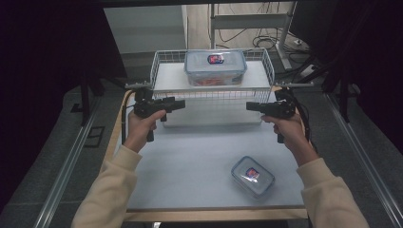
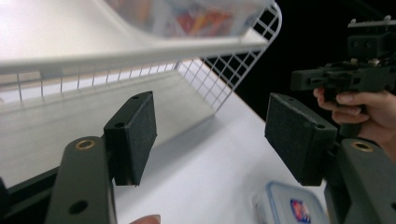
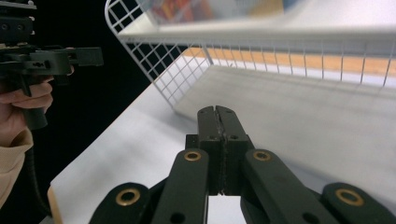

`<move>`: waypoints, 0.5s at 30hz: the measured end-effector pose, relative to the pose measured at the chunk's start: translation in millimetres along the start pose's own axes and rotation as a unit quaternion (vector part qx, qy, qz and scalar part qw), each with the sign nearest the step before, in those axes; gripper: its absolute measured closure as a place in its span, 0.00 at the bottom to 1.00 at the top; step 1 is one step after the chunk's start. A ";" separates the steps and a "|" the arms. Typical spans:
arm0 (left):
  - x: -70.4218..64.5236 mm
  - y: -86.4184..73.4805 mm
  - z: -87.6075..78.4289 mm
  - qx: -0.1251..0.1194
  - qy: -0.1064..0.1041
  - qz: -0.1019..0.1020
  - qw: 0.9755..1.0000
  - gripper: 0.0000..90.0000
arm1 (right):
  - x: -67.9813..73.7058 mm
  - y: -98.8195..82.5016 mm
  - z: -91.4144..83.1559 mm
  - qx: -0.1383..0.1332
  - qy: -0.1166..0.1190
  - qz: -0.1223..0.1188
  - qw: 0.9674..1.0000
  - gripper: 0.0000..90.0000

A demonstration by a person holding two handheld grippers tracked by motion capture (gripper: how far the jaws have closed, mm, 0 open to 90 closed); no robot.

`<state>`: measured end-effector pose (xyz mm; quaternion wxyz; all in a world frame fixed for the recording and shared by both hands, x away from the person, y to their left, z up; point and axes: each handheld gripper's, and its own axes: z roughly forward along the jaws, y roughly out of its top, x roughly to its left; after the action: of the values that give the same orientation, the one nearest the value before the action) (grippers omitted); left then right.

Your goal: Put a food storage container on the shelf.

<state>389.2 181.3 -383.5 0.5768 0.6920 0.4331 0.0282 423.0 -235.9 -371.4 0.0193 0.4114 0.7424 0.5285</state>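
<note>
Nearby, small container (image 1: 253,176) on table, below right hand-held gripper (image 1: 250,107).

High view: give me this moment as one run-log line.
left gripper: open, empty | right gripper: shut, empty | small lidded container: on table, untouched | large lidded container: on wire rack

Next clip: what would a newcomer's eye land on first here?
Probably the two black handheld grippers facing each other over the white table: the left gripper with its jaws open, the right gripper with its jaws shut and nothing between them. Behind them stands a white wire-rimmed shelf rack with a large clear lidded plastic container on top. A smaller clear lidded container lies on the table near the right forearm.
</note>
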 end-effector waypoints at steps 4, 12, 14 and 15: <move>-4.9 -25.4 -5.2 -0.006 -0.019 -0.009 1.000 0.38 | -0.8 -20.3 -12.9 -0.005 0.014 -0.006 1.000 0.99; -8.7 -75.6 -9.9 0.001 -0.032 -0.018 0.999 0.38 | -2.3 -66.0 -33.4 0.003 0.026 -0.016 1.000 0.99; -8.6 -85.1 -9.5 0.010 -0.030 -0.020 0.999 0.38 | -4.7 -79.3 -35.8 0.011 0.020 -0.016 1.000 0.99; -8.4 -89.0 -9.3 0.016 -0.029 -0.020 0.999 0.38 | -5.9 -83.6 -36.3 0.013 0.020 -0.015 1.000 0.99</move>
<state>328.5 179.6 -449.7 0.5784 0.6928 0.4305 -0.0099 360.8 -276.1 -424.7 0.0072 0.3896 0.7559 0.5261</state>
